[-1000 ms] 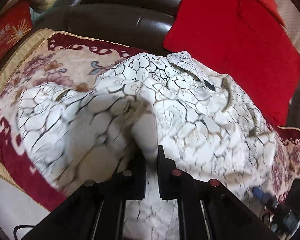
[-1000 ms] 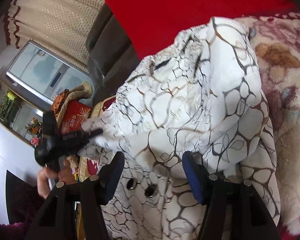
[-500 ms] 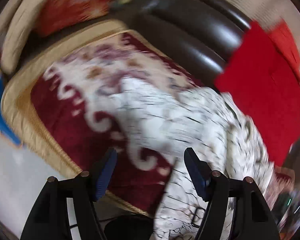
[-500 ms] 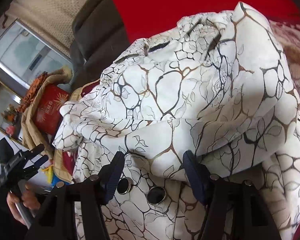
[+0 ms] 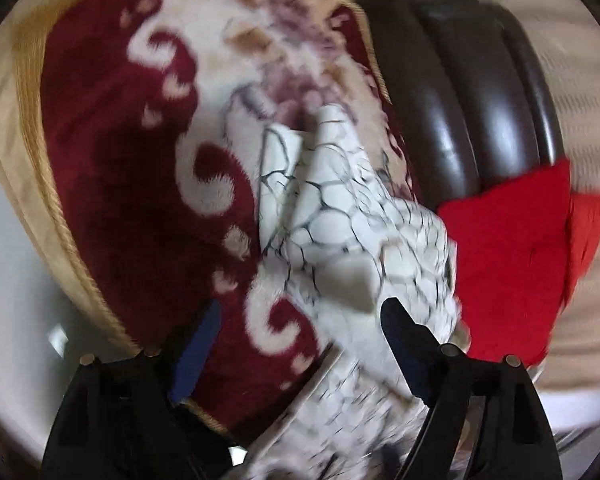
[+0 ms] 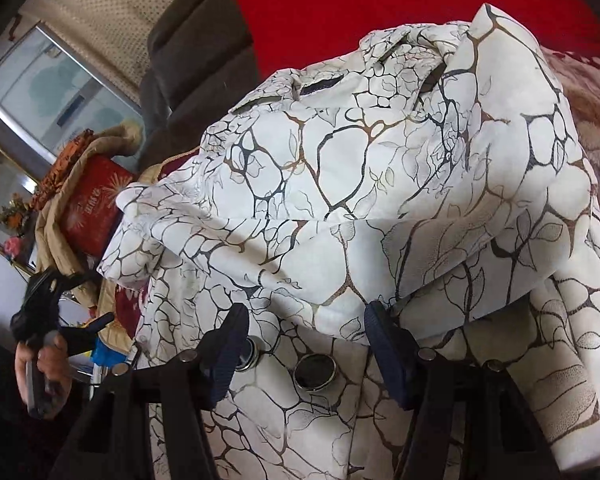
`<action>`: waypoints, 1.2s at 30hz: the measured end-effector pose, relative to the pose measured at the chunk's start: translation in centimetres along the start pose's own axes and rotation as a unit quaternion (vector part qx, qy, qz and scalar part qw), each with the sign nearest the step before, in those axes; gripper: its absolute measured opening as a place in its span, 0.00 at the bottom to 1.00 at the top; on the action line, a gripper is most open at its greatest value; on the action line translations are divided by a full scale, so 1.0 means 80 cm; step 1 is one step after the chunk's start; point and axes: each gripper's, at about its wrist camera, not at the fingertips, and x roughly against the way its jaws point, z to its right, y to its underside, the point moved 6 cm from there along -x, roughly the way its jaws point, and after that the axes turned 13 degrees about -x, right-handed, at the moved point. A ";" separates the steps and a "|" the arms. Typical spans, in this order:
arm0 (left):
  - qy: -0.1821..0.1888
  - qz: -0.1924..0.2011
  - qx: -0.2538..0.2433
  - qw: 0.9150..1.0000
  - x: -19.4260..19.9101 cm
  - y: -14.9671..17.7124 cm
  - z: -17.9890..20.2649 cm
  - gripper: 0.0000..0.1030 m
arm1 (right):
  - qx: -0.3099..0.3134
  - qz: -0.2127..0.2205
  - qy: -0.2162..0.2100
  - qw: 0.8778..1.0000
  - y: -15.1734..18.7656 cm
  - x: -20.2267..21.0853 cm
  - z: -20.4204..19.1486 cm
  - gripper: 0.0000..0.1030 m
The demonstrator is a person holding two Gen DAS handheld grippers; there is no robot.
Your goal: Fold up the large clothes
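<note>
White coat [image 6: 379, 200] with a dark vein-and-leaf print, heaped on the floral red and cream blanket [image 5: 120, 160] that covers the seat of a dark leather sofa [image 5: 479, 100]. Upper layer folded over the lower one, collar end toward a red cushion [image 6: 379, 0] at the sofa back. Two dark round buttons [image 6: 313, 372] on the lower layer, close in front of the right gripper [image 6: 303, 332]. Right gripper low over the coat, jaws moderately apart, blue pads [image 6: 387, 356] on either side of the folded edge; whether the pads press the cloth cannot be told. Left gripper [image 5: 296, 344] seen blurred in its own view, jaws wide and just opened further, nothing clamped; blue fingertips [image 5: 198, 344] over the blanket's dark red border on one side, over the coat's edge on the other. Coat [image 5: 359, 240] there running from the lower middle up toward the sofa back, red cushion [image 5: 507, 272] just beside it. In the right wrist view, the left gripper [image 6: 96, 296] far off at the left edge, held in a hand [image 6: 40, 368], beside a red printed cushion [image 6: 96, 208] wrapped in tan cloth.
</note>
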 end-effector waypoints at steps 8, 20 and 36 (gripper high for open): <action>0.029 0.050 -0.029 0.998 -0.023 -0.044 0.034 0.35 | -0.002 0.001 0.000 1.000 -0.001 -0.002 0.000 0.63; 0.053 0.107 -0.245 0.962 0.079 -0.061 0.203 0.03 | -0.011 0.002 -0.019 1.000 -0.002 0.003 0.001 0.62; -0.094 0.059 -0.142 0.984 0.054 -0.055 0.088 0.91 | -0.034 0.018 -0.090 0.995 -0.011 0.046 -0.008 0.72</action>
